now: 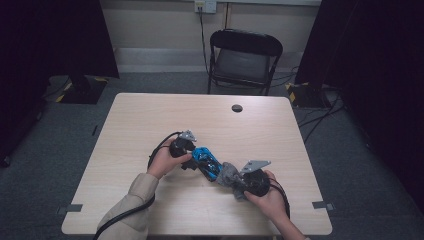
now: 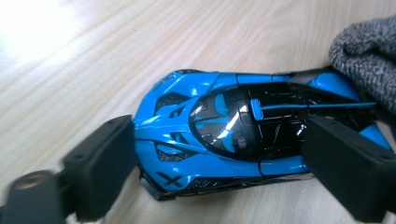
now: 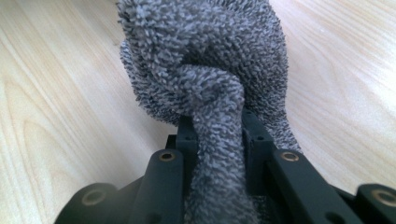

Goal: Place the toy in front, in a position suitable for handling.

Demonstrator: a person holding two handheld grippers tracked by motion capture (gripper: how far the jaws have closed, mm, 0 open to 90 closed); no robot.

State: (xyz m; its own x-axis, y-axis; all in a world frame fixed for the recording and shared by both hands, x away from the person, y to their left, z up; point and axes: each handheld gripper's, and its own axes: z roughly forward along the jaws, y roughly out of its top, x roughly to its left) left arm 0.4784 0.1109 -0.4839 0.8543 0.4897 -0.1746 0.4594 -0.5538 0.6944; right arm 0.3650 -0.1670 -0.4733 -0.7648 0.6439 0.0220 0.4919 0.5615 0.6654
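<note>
Glossy blue toy car (image 2: 224, 140) between released left gripper (image 2: 224, 177), right gripper (image 3: 217, 140) clenching grey cloth (image 3: 205, 70)

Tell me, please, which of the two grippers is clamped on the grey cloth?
The right gripper, pinching the grey cloth. The left gripper stands open around the blue toy car.

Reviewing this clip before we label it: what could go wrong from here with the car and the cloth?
1. The left gripper stands open around the blue toy car, so a push from the grey cloth could roll or slide it.
2. The right gripper pinches only a fold of cloth; it might slip out mid-wipe.
</note>
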